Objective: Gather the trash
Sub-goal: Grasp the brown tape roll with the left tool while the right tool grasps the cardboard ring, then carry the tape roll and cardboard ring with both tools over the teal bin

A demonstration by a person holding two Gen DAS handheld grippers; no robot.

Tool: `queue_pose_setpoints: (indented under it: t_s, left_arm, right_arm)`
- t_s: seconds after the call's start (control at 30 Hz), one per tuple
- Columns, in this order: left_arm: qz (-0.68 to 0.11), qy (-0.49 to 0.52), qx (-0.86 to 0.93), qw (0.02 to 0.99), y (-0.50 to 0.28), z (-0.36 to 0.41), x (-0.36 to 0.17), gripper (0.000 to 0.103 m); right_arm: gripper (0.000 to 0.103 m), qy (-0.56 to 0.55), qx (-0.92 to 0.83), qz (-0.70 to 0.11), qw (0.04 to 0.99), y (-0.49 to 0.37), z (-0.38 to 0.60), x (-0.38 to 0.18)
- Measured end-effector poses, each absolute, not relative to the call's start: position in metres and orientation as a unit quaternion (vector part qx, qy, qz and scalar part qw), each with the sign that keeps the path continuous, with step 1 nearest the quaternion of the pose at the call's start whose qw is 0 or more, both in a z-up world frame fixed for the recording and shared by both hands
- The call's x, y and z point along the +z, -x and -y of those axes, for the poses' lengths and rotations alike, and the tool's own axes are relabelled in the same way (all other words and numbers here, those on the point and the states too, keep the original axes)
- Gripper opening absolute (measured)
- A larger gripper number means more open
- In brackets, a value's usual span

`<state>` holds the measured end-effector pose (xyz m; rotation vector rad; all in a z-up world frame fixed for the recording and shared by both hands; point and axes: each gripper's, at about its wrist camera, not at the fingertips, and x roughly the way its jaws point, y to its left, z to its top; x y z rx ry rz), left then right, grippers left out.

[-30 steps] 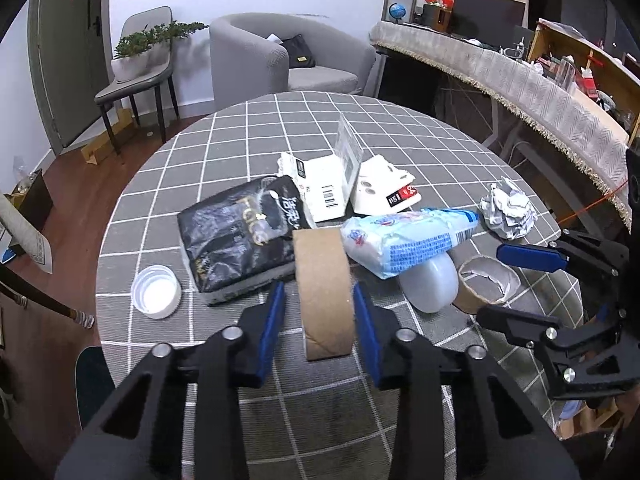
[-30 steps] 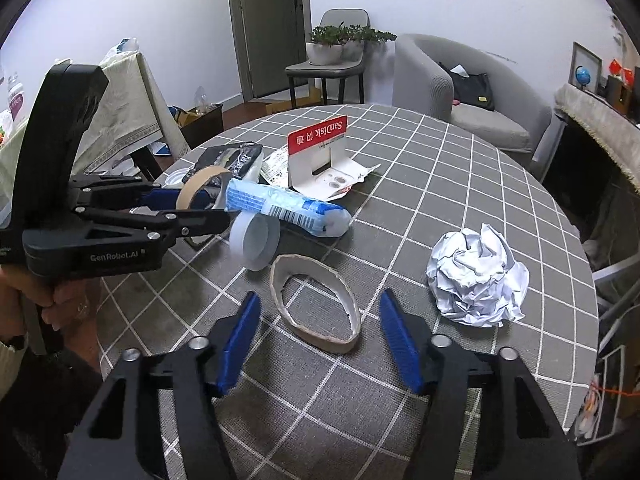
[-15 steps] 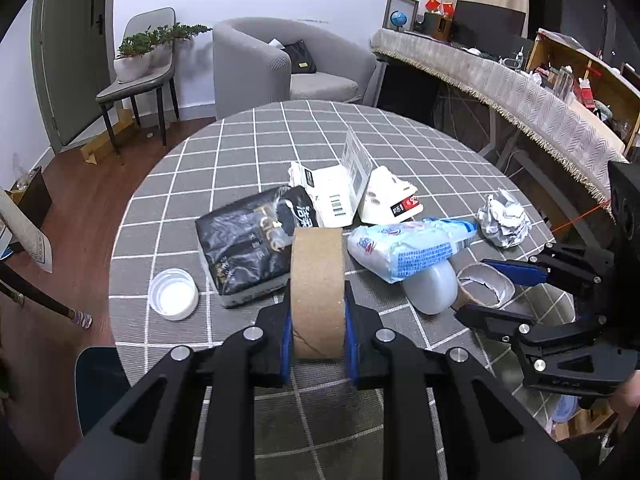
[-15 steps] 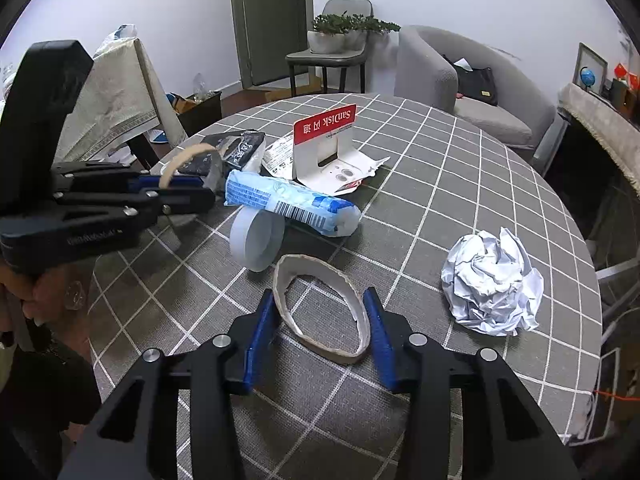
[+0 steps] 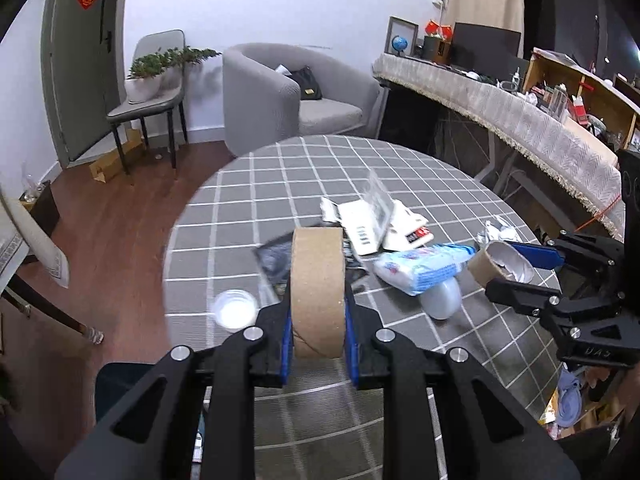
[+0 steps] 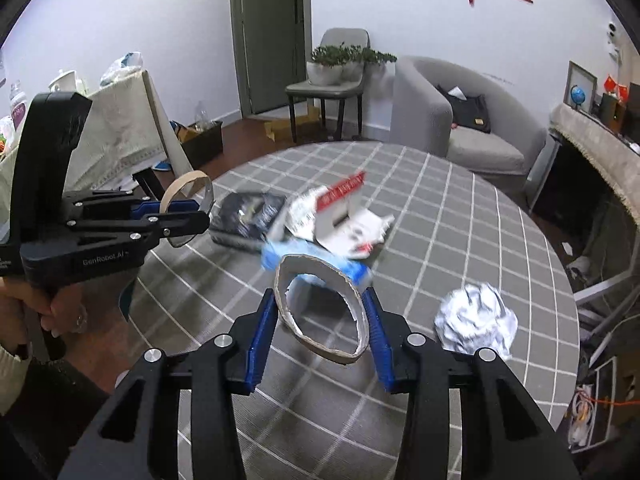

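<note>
My left gripper is shut on a wide brown cardboard tape core, held upright above the round checked table. My right gripper is shut on a thin cardboard ring, squashed to an oval and raised off the cloth. Each gripper shows in the other's view: the right gripper with its ring, the left gripper with its core. On the table lie a blue-white plastic packet, a black bag, torn white packaging and a crumpled foil ball.
A white lid lies near the table's left edge and a translucent cup lies under the packet. Beyond the table stand a grey armchair, a chair with a plant and a long draped counter. A hand holds the left gripper.
Both grippers closed on their cardboard rings, which stood open around them a second ago, and lifted them off the table. The view of the table has drawn back.
</note>
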<state>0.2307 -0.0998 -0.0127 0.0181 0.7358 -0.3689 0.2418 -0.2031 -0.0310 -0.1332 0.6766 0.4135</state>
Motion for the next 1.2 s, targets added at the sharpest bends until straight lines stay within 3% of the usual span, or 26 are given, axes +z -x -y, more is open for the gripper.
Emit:
queue_pose_setpoints:
  t_s: [0.57, 1.2]
  left_arm:
    - [-0.361, 0.016, -0.114, 0.926, -0.225, -0.011, -0.019, 0.022]
    - [-0.452, 0.041, -0.045, 0.89, -0.224, -0.127, -0.095, 0.022]
  right_arm:
    - [0.044, 0.065, 0.238, -0.316, 0.916, -0.262, 0.1, -0.016]
    - [0.044, 0.074, 0.307, -0.324, 0.891, -0.28, -0.032, -0.028]
